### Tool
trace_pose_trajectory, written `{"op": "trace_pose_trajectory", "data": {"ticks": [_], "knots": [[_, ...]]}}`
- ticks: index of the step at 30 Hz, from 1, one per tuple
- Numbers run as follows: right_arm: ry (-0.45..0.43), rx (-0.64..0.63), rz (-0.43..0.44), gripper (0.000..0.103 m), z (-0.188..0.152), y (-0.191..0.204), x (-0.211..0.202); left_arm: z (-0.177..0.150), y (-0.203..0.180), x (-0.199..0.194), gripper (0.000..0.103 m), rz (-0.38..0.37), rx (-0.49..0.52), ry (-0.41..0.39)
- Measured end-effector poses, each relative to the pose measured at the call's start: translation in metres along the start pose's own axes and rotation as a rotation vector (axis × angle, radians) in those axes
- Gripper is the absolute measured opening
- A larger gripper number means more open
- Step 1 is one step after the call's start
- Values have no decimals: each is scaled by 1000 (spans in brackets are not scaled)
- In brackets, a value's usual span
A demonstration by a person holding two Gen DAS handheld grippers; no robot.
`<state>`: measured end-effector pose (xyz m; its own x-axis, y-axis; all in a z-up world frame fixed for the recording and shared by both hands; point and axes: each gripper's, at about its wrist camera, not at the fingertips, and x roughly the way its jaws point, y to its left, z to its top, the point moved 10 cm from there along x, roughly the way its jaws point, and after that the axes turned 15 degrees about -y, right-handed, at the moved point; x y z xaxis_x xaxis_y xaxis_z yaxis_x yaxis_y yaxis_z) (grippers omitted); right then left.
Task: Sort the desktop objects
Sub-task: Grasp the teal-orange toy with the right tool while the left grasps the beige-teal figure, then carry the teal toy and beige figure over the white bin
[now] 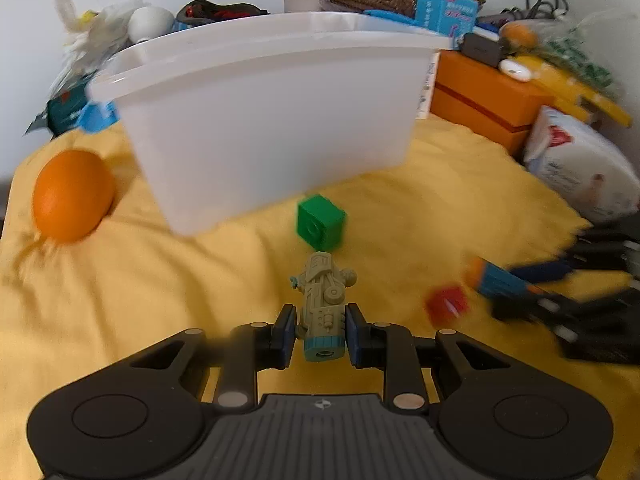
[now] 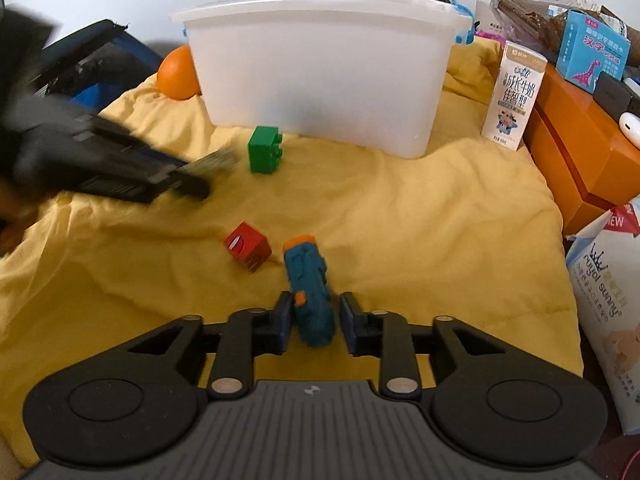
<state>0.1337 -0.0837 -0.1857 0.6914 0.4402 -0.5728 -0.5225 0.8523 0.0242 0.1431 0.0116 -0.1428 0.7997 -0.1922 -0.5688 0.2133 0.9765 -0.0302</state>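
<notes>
A grey-green toy figure [image 1: 322, 308] with a teal base sits between the pads of my left gripper [image 1: 321, 334], which is shut on it just above the yellow cloth [image 1: 160, 300]. A teal toy figure [image 2: 310, 292] with orange tips lies between the jaws of my right gripper [image 2: 314, 322]. The left pad is against it, a thin gap shows at the right pad, so that gripper is open. A green block [image 1: 320, 222] [image 2: 264, 150] and a red cube [image 2: 247, 246] [image 1: 446, 304] lie on the cloth. Behind them stands a white plastic bin [image 1: 272, 120] [image 2: 320, 72].
An orange [image 1: 72, 196] [image 2: 178, 74] lies left of the bin. At the right are a milk carton [image 2: 512, 96], an orange box [image 2: 576, 148] [image 1: 488, 100] with clutter on top, and a white bag [image 1: 580, 168]. The other gripper shows blurred in each view: right gripper [image 1: 532, 292], left gripper [image 2: 176, 178].
</notes>
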Motion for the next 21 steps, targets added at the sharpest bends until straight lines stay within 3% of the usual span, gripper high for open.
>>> {"op": "trace_pose_trajectory", "data": {"ticks": [6, 9, 11, 21], "knots": [[-7, -33, 14, 35, -1, 5, 8, -27, -21, -41, 29, -7, -22, 6], [-14, -45, 14, 32, -3, 6, 7, -42, -27, -45, 29, -3, -30, 28], [-14, -49, 8, 24, -3, 7, 4, -51, -30, -43, 29, -10, -51, 42], [0, -73, -5, 24, -13, 15, -11, -56, -37, -43, 29, -15, -21, 21]]}}
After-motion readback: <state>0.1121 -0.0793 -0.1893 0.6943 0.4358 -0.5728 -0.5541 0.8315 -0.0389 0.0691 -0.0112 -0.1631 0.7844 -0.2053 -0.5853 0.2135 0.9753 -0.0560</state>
